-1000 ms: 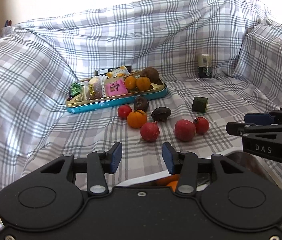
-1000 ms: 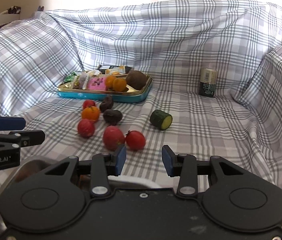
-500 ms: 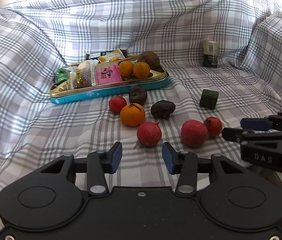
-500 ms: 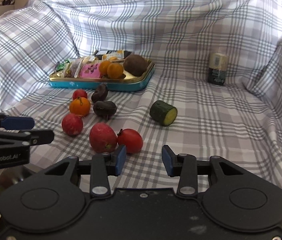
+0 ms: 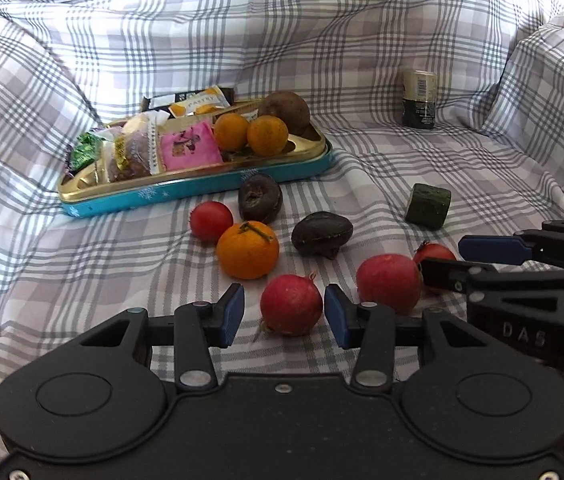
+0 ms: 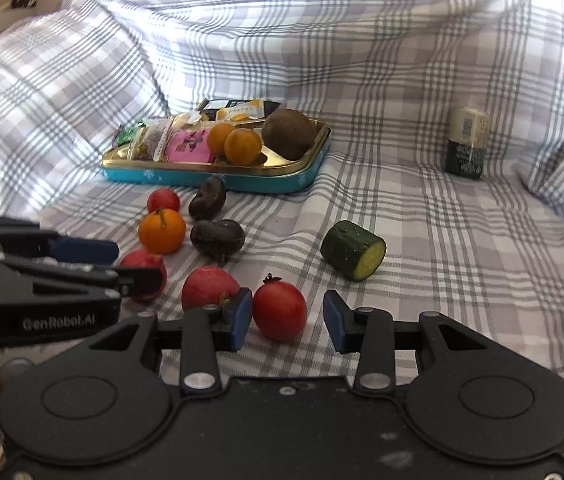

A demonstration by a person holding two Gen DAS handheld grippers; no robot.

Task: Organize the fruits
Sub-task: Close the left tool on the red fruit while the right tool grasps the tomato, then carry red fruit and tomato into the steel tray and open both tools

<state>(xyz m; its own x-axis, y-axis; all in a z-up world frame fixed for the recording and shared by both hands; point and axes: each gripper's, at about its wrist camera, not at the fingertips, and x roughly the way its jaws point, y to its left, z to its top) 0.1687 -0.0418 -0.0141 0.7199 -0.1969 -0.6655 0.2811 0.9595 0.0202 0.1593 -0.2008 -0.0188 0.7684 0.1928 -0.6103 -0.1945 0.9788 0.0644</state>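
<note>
Both grippers were open – nothing held. The left gripper (image 5: 284, 316) had a red fruit (image 5: 291, 304) directly between its fingers, on the checked cloth (image 5: 81, 272); right gripper (image 6: 286, 322) sat around the tomato (image 6: 279, 310), approx. centred.

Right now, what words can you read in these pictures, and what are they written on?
"DAS": on the right gripper.
"GenRobot.AI": on the left gripper.
"PASTRY": on the yellow snack packet in the tin tray.
Pink packet and can: print too small to read.
</note>
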